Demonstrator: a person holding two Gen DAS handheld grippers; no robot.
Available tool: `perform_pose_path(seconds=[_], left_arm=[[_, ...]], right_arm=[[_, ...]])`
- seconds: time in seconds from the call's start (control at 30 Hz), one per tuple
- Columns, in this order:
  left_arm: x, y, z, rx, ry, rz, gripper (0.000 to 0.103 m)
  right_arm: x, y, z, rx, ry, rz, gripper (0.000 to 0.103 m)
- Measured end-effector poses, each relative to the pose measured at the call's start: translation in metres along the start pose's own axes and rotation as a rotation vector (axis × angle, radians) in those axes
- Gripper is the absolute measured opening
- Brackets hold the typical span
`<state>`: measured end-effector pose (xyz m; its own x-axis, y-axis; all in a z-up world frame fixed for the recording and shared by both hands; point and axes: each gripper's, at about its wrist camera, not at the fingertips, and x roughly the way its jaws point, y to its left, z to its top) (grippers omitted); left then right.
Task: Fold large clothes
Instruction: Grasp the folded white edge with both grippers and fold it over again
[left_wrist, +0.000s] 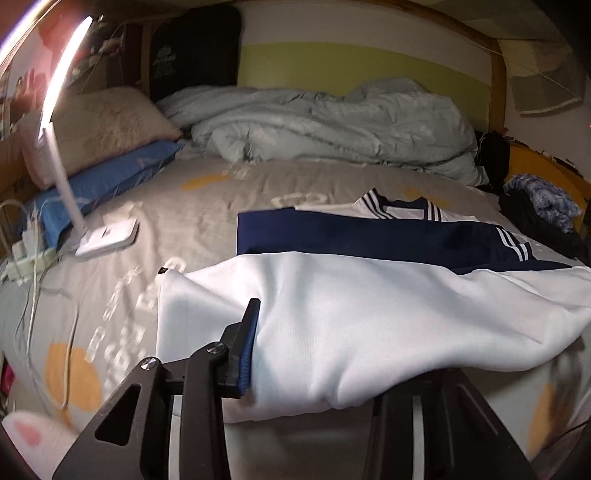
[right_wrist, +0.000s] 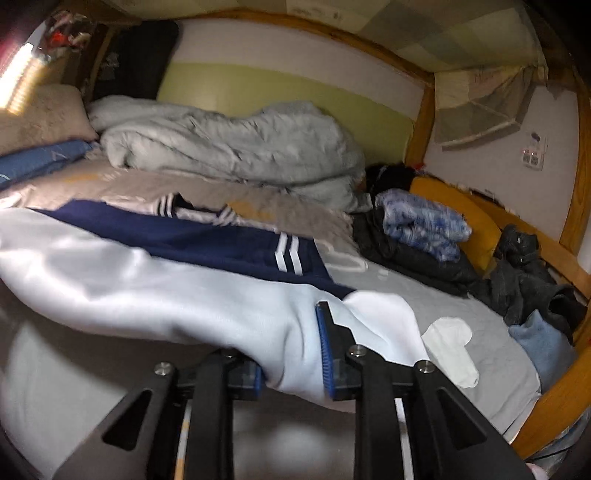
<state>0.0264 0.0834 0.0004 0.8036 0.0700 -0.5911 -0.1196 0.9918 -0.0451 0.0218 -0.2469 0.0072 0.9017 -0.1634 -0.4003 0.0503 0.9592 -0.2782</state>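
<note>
A grey bedsheet (left_wrist: 207, 221) printed with orange spots and pale lettering covers the bed. At its far side lies a rumpled pale grey-blue duvet (left_wrist: 325, 125) against a wall with a green band (left_wrist: 362, 66). To the left a beige fluffy pillow (left_wrist: 99, 122) rests on a blue pillow (left_wrist: 107, 181). A lit white desk lamp (left_wrist: 107, 236) stands on the sheet, near a power strip with white cables (left_wrist: 29, 254). On the right side — beside a yellow cushion (right_wrist: 454, 210) — a folded blue-and-white patterned cloth (right_wrist: 421, 221) sits on dark clothes (right_wrist: 524, 273). A white sock (right_wrist: 454, 347) lies on the sheet nearby.
</note>
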Motion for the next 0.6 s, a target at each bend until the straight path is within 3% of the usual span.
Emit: perform_pose_path(seconds=[0.07, 0.17, 0.3, 0.47, 0.6], left_arm=[[-0.006, 0.004, -0.004, 0.000, 0.048, -0.008, 0.038], [-0.007, 0.006, -0.003, 0.032, 0.109, -0.022, 0.039], [0.006, -0.001, 0.028, 0.071, 0.129, -0.039, 0.039], [0.067, -0.004, 0.088, 0.107, 0.216, -0.048, 0.040], [0.128, -0.012, 0.115, 0.141, 0.303, -0.005, 0.041]], right_arm=[[-0.011, -0.002, 0.001, -0.009, -0.008, 0.018, 0.021], [-0.018, -0.007, 0.000, 0.010, 0.054, 0.073, 0.022], [0.007, -0.011, 0.015, 0.028, 0.108, 0.127, 0.022], [0.061, -0.006, 0.059, 0.032, 0.138, 0.152, 0.022], [0.124, 0.011, 0.082, -0.006, 0.183, 0.125, 0.022]])
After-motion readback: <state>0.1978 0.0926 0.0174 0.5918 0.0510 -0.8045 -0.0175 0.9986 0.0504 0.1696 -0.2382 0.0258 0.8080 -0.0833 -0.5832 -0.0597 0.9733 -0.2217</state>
